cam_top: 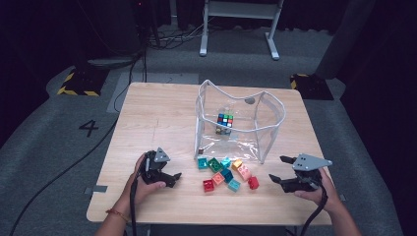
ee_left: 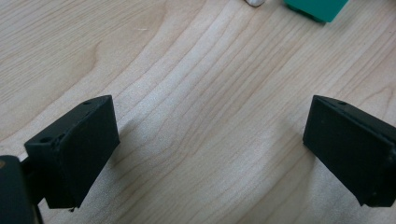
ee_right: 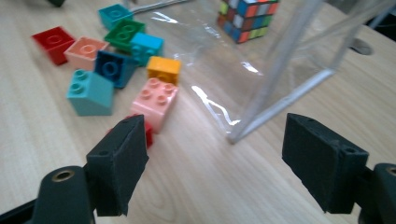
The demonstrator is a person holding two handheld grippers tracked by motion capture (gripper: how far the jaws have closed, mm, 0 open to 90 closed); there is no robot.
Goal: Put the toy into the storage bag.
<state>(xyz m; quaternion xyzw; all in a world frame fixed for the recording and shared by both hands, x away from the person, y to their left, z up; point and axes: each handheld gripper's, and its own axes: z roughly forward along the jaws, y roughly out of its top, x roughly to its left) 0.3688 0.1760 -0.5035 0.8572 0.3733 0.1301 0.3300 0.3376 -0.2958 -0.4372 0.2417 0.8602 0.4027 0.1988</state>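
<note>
I hold my left hand-held gripper point(cam_top: 169, 178) and right hand-held gripper point(cam_top: 278, 169) wide and empty over the counter point(cam_top: 157, 118), so nothing looks started: toy bricks point(cam_top: 227, 173) lie loose beside the clear bag point(cam_top: 265, 125) holding a puzzle cube point(cam_top: 224, 120).

A number 4 point(cam_top: 88, 128) marks the grey floor point(cam_top: 44, 147).

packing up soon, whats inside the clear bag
A puzzle cube sits on the floor of the clear bag. Nothing else shows through its walls, though glare and folds near the front blur a little. The blocks lie outside.
</note>
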